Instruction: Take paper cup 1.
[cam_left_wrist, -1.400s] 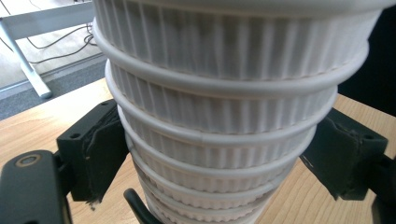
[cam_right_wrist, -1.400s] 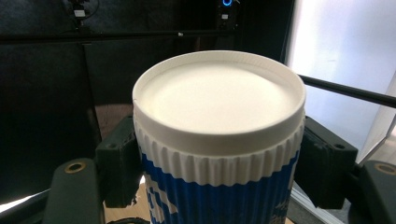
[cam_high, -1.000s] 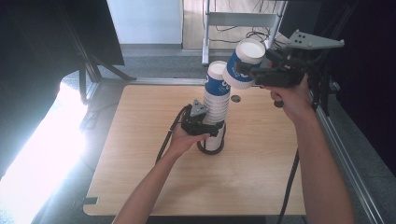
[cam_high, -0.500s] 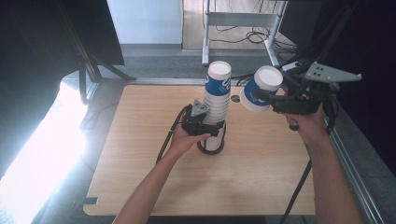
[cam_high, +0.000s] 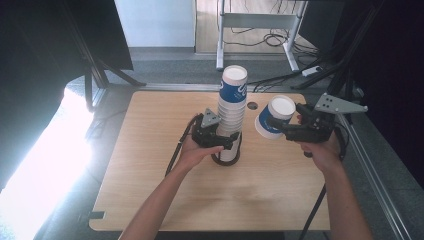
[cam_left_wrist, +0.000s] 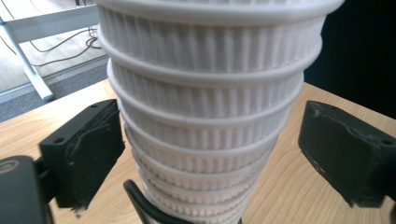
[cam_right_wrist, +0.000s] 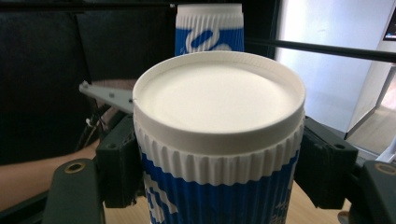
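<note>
On the desk (cam_high: 150, 200), the left gripper (cam_high: 227, 141) sits at the foot of the cup stack (cam_high: 231, 115), its jaws just spread clear of it. To the right, the right gripper (cam_high: 280, 131) pinches a single blue-and-white cup (cam_high: 272, 119), tilted above the desk.

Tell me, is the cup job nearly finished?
Partway, it looks. One blue-and-white cup is off the stack, gripped in the right gripper. The left gripper has just been opening, its fingers clear of the stack's base. Many stacked cups remain.
</note>
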